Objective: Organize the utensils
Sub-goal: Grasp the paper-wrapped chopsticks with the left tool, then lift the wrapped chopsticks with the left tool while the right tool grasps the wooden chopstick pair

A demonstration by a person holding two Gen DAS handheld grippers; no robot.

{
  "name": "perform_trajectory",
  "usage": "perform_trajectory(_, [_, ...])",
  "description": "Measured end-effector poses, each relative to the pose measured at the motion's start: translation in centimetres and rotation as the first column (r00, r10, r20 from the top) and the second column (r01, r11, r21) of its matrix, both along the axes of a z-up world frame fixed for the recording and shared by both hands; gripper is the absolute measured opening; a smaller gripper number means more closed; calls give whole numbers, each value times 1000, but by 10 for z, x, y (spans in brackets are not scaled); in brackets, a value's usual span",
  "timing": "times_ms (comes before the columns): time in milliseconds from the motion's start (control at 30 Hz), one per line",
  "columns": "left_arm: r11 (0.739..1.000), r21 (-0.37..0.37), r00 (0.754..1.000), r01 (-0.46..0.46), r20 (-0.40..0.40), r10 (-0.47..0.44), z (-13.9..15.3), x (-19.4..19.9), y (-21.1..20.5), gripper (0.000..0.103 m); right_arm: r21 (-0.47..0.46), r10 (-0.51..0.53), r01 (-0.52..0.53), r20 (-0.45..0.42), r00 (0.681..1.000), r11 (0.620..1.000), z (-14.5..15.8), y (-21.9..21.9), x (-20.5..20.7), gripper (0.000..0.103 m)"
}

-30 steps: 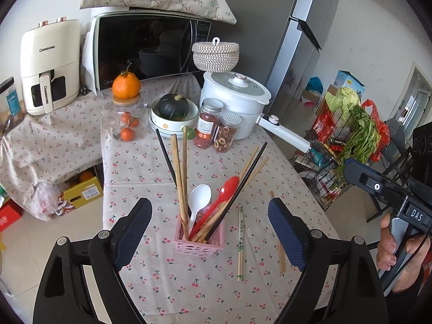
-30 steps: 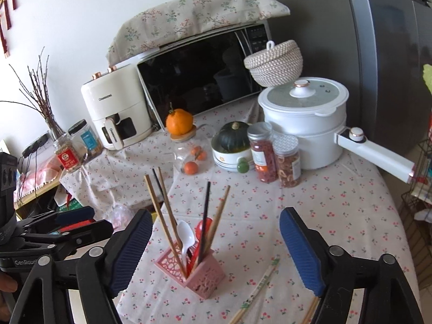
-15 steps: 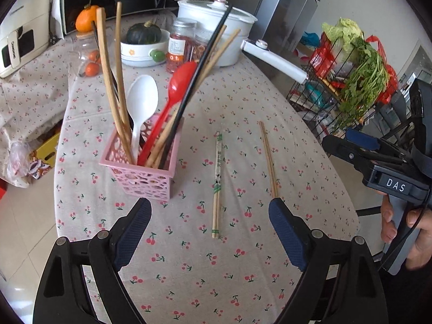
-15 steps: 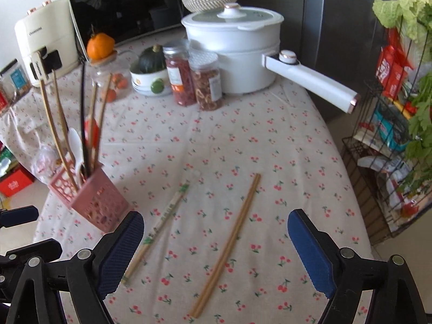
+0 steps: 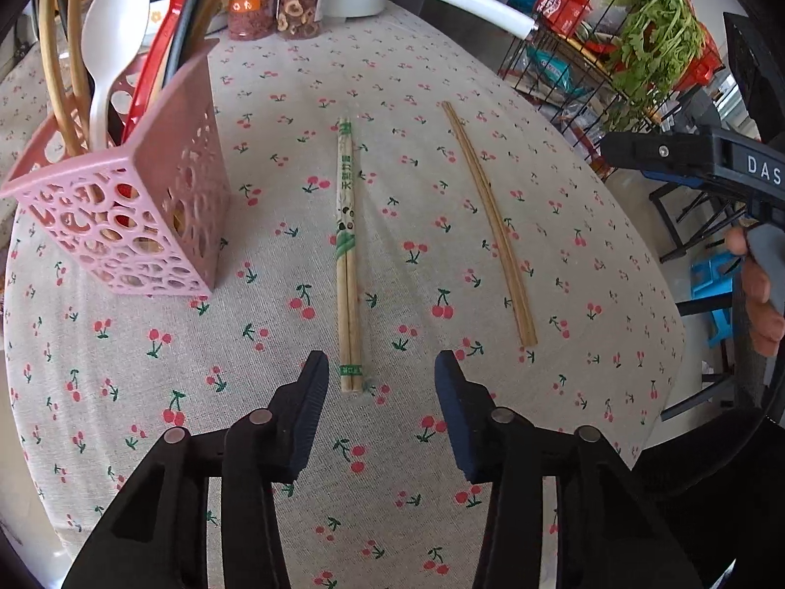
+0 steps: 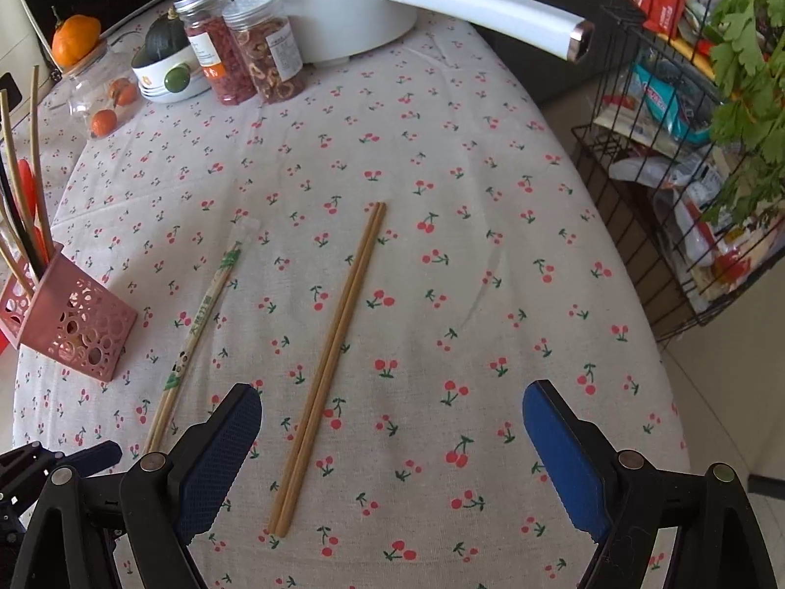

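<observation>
Chopsticks everywhere on this cherry-print tablecloth [image 5: 490, 73]! Two loose pairs lie flat, side by side but apart: a pale bamboo pair with green printed bands and a little panda mark [image 5: 347, 255], and a plain darker wooden pair [image 5: 490, 221] off to its right. Beside them stands the pink perforated plastic utensil basket [image 5: 142, 206], already bristling with a white spoon [image 5: 110, 44], a red spoon and more sticks.

Left gripper [image 5: 378, 395] hovers low over the near end of the printed pair, jaws spread, holding nothing. Right gripper [image 6: 390, 429] hangs over the near part of the plain pair, jaws wide apart, also empty.

Handling, as I judge it: these sticks are light, stiff and thin, lying flush on soft cloth, so they could roll or split apart under a pinch. Best bet looks like gripping both sticks together across their width, a little in from the near end.

Writing: green characters run along the printed pair, too small to read. "DAS" shows on the right tool's body in the left view. Jar labels [image 6: 203, 49] are illegible.
</observation>
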State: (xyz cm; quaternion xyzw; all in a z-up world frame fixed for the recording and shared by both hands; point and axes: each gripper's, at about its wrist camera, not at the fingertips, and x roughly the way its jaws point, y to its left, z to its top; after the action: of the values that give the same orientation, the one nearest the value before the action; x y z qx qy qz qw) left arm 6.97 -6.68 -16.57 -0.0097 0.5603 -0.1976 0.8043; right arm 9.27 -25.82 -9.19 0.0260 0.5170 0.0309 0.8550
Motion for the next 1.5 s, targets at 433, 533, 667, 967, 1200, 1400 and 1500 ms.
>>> perform_trajectory(433, [995,101,996,14,85,-22,6,-6,7,4,25,-89,89,-27,996,996,-8,-19,18,91])
perform_trajectory(533, [998,68,988,7,154,-18,31,-16,17,4,29,-117,118,-34,993,993,-10,-23,26,91])
perform_trajectory(667, [1000,6,967,0,256,-2,72,-35,34,4,34,-145,146,-40,989,989,-12,-28,37,91])
perform_trajectory(967, [995,-93,925,39,379,-1,142,-53,52,4,43,-169,170,-13,986,985,-28,-20,72,91])
perform_trajectory(1200, [996,-53,963,69,265,-53,126,-55,53,4,73,-141,146,-74,987,987,-67,-2,104,72])
perform_trajectory(1400, [991,13,977,134,165,-134,107,-58,49,4,-91,-71,68,-38,997,994,-80,29,117,10])
perform_trajectory(1500, [988,38,982,147,113,-150,90,-57,45,4,-32,-50,49,-54,997,998,-80,30,113,8])
